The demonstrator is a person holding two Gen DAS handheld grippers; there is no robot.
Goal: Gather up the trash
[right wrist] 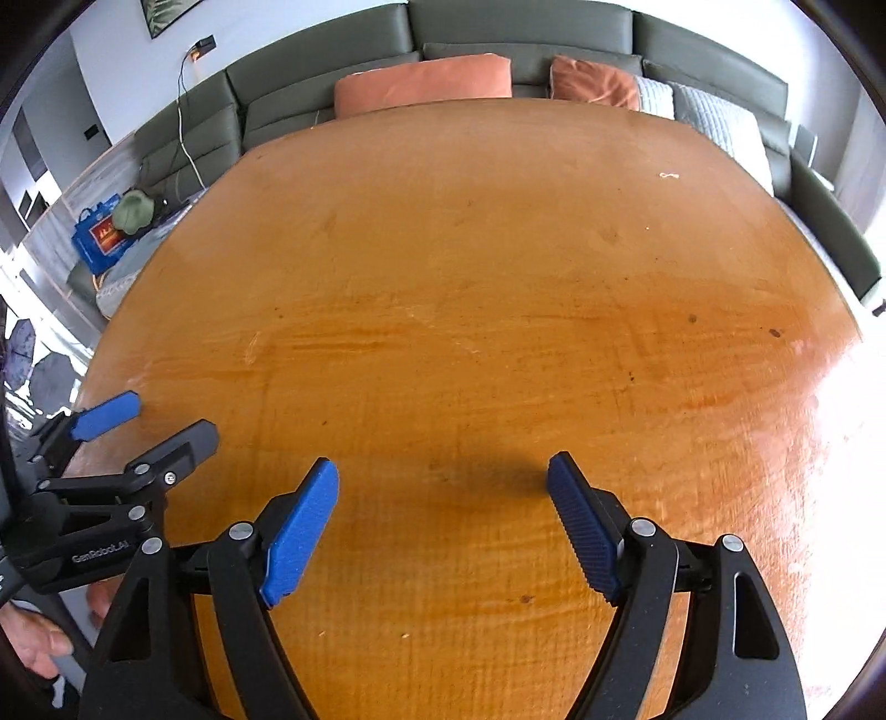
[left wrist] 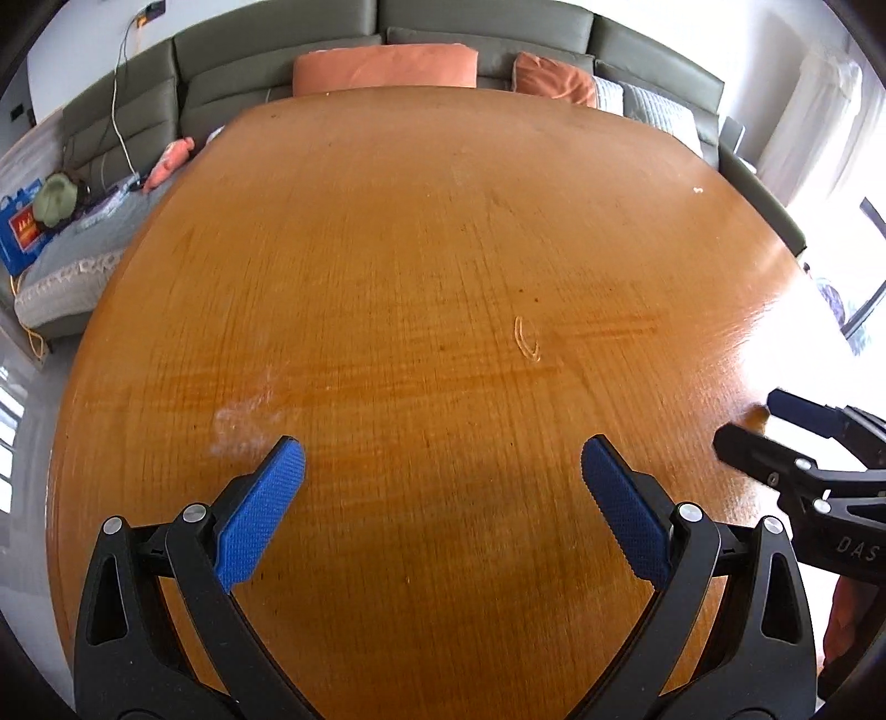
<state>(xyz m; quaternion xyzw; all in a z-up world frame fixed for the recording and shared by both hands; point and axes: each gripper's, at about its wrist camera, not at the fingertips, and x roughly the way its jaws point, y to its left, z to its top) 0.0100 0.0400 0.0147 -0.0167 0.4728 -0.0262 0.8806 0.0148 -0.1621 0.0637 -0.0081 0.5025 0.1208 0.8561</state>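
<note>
A wide wooden table [left wrist: 421, 232] fills both views. On it lies a thin pale loop like a rubber band [left wrist: 526, 338], ahead and slightly right of my left gripper [left wrist: 443, 457]. That gripper hangs open above bare wood, nothing between its blue pads. A small white scrap [left wrist: 699, 190] sits far off near the table's right edge, also seen as the white scrap [right wrist: 669, 175] in the right wrist view. My right gripper [right wrist: 443, 471] is open and empty over the table. Each gripper shows in the other's view: right gripper [left wrist: 747, 416], left gripper [right wrist: 174, 415].
A grey-green sofa [right wrist: 498, 33] with orange cushions [right wrist: 426, 83] and pale pillows [right wrist: 714, 119] wraps round the table's far side. A blue bag [right wrist: 97, 238] and a green hat [right wrist: 134, 209] lie on its left end. A hand [right wrist: 39, 648] shows at the bottom left.
</note>
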